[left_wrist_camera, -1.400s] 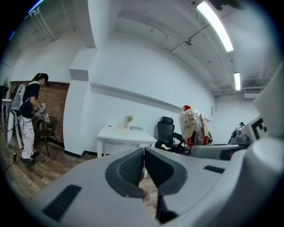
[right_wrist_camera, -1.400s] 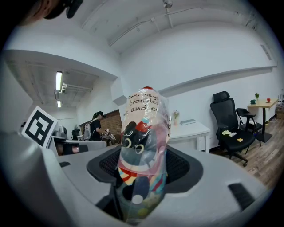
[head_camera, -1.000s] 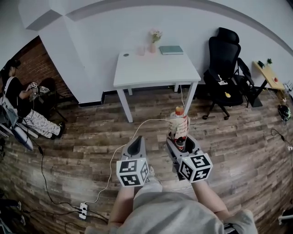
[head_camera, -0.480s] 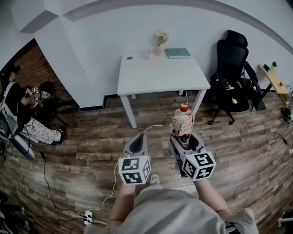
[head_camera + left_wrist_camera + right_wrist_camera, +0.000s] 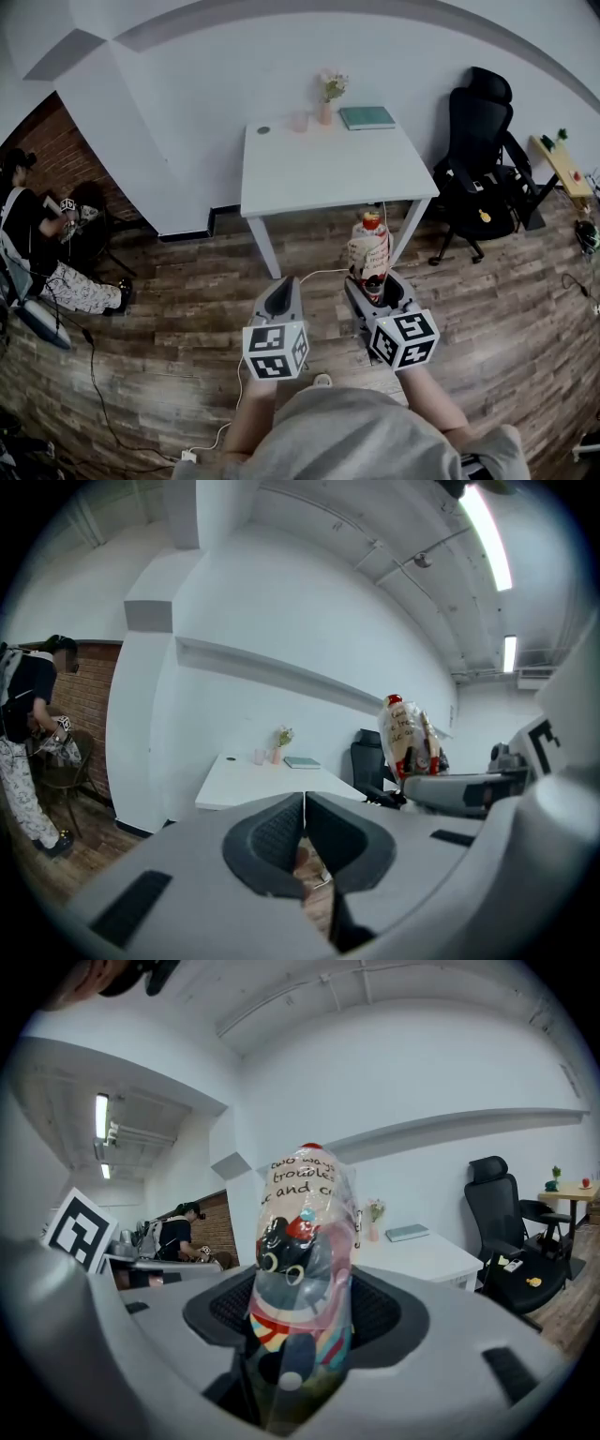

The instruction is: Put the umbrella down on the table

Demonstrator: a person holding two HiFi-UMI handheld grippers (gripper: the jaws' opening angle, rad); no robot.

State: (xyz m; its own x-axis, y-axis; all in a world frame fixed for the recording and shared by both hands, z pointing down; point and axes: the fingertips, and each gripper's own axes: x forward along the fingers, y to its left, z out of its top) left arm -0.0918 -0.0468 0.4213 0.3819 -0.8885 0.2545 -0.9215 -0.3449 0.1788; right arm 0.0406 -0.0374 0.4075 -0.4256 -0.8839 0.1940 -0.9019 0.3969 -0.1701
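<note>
Floor (image 5: pixel 169 309): dark wood planks, under both grippers.
Table (image 5: pixel 328 173): white, set against the white wall, ahead of the grippers.
Chair (image 5: pixel 478 159): black office chair, just right of the table.
Seated person (image 5: pixel 28 225): far left, by the brick wall.
Right gripper (image 5: pixel 375 286) (image 5: pixel 300 1321): jaws pinch the lower part of the umbrella and hold it upright above the floor, in front of the table's front right leg.
Left gripper (image 5: pixel 281 289) (image 5: pixel 304 803): jaws pressed together with nothing between them; held beside the right gripper, apart from it.
Umbrella (image 5: pixel 367 251) (image 5: pixel 302 1260) (image 5: pixel 408 738): folded, in a clear printed sleeve with a cartoon cat on it, red tip up; it is in the right gripper and not on the table.
Book (image 5: pixel 367 117): teal, flat at the table's back edge.
Vase (image 5: pixel 325 111): small, with flowers, just left of the book.
Cup (image 5: pixel 299 122): pale, just left of the vase.
Cable (image 5: pixel 309 275): white, thin, trailing over the floor below the table.
</note>
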